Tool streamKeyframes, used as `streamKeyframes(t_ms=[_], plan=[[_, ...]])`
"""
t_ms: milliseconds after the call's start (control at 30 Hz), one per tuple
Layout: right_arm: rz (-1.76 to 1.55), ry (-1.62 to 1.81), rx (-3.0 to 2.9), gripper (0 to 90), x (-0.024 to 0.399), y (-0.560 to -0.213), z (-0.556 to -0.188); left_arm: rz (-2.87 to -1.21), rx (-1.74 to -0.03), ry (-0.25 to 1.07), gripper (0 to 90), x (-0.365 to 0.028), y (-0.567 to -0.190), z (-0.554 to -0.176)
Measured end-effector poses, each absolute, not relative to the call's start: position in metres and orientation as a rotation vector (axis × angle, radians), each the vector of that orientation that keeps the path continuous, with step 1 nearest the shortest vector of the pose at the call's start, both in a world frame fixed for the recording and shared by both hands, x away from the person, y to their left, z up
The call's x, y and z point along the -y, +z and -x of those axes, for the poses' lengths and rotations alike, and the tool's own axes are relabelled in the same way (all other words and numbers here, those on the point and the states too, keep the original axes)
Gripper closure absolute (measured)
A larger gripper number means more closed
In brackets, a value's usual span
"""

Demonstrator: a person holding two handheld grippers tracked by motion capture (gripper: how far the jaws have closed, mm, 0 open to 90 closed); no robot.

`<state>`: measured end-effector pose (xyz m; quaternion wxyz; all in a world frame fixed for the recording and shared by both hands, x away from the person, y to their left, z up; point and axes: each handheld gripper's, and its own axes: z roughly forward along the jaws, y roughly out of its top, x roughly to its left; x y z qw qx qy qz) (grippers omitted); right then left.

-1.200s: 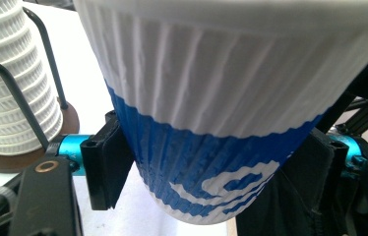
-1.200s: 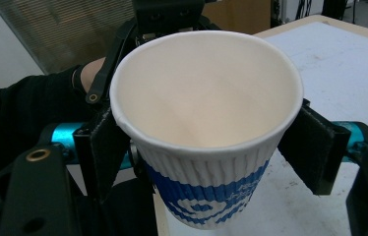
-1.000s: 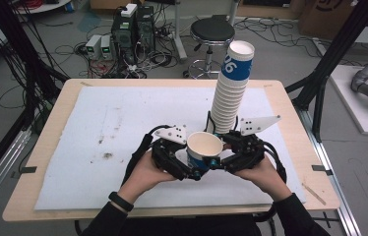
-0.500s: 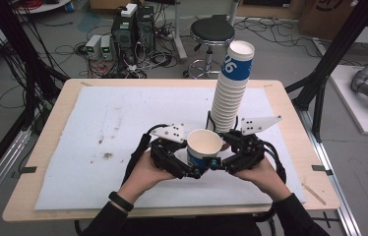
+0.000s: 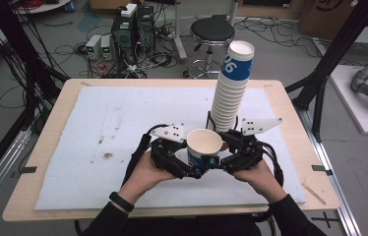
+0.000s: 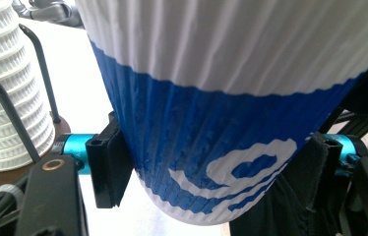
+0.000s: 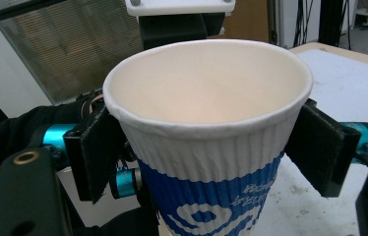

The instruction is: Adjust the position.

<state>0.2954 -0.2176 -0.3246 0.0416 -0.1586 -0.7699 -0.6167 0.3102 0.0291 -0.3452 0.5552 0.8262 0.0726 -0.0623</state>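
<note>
Both sets of jaws clamp one paper cup (image 5: 203, 147) – left gripper (image 5: 181, 162) low on the blue band, pads pressed to the ribbed wall; right gripper (image 5: 227, 158) higher, pads just under the rim on the white part. Cup upright, mouth open, lifted off the white mat (image 5: 98, 132), near the table's front edge, between the person's two hands. Tall cup stack (image 5: 230, 91) stands just behind on a round brown base – black wire posts around it. Wooden table (image 5: 49, 201) under the mat.

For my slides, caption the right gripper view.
Right claw shut on an empty blue-and-white paper cup, held upright above the table.
</note>
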Motion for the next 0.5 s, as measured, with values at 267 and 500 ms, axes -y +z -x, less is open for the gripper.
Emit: streamKeyframes(t_ms=[267,500], plan=[[0.49,-1.896,2.347,21.2,0.2174,-0.3258,-0.2959,-1.913,-0.189,-0.154,20.0,-0.0271,-0.3409,-0.308],[0.47,-1.911,2.364,21.3,0.2145,-0.3264,-0.2929,-1.854,-0.207,-0.188,21.1,-0.0306,-0.3391,-0.3096]])
